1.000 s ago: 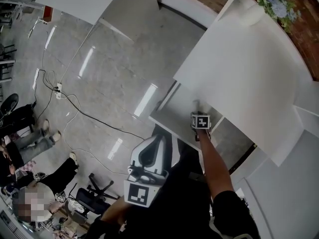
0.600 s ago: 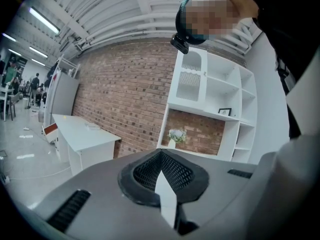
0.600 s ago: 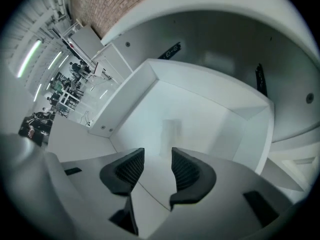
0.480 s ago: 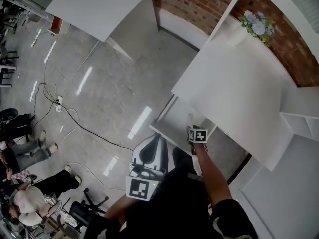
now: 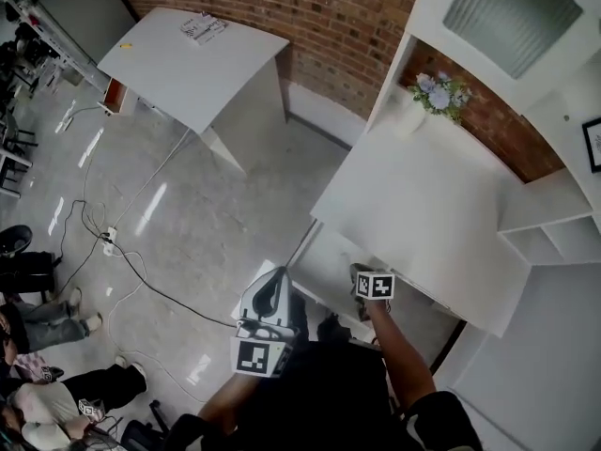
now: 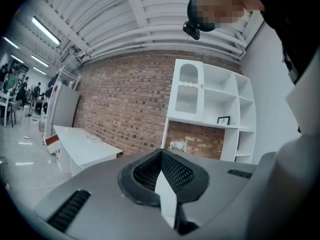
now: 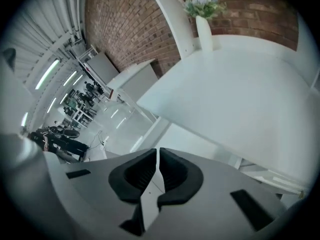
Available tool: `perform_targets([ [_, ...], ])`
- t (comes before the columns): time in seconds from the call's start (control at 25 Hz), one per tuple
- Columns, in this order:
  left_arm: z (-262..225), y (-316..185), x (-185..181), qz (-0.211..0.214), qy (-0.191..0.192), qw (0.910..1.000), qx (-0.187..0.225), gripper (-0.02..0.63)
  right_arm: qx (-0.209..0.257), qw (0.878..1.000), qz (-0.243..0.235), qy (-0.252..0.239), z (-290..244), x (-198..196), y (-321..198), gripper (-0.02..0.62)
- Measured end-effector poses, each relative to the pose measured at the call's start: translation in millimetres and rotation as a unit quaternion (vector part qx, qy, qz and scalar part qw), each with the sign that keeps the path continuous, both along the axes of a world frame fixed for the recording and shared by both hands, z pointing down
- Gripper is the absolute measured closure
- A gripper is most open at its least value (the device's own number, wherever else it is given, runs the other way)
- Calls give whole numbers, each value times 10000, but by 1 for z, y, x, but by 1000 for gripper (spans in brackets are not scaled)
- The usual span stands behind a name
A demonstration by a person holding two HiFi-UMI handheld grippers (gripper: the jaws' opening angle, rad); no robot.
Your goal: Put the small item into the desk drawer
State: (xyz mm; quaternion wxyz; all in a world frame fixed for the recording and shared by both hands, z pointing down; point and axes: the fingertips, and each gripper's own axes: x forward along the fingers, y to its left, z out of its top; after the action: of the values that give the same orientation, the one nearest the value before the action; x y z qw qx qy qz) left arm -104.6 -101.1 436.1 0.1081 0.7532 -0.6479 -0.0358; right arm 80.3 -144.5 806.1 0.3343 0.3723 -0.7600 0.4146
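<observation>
Under white desk, open drawer plain white; right tongs just closed together, empty; left tongs together.

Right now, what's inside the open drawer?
In the drawer only its white bottom shows. Its back lies hidden under the desktop, and the right tongs, just closing on nothing, cover part.

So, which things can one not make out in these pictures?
1. The small item: seen in no view. In the head view the right claw, whose jaws have just been closing on nothing, covers part of the open drawer.
2. Print on the papers: too small, head view.
3. The framed picture: cut by the head view's right edge, too small in the left gripper view.
</observation>
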Motion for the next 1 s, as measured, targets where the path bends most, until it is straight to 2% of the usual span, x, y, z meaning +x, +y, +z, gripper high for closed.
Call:
perform_targets([
  [0.12,-11,-1,5,114,-76,9998,114,584,485,9982,142,-335,-52,0,-13,569],
  [0.28,-21,-4,7,92,83,9995,281,584,1297,9882,250,-780,-130,-5,-27,580],
  [0.48,-32,-7,9,117,130,9991,395,584,2325,9665,349,-1033,-221,-7,-29,580],
  [0.68,-36,-4,10,151,49,9992,372,584,3250,9392,351,-1055,-297,-6,-21,580],
  [0.88,-39,-2,15,168,85,9988,458,584,3920,9127,332,-1110,-354,-3,-7,581],
  [1.0,-38,-1,19,194,88,9989,420,584,4133,9036,272,-1092,-369,-5,3,580],
])
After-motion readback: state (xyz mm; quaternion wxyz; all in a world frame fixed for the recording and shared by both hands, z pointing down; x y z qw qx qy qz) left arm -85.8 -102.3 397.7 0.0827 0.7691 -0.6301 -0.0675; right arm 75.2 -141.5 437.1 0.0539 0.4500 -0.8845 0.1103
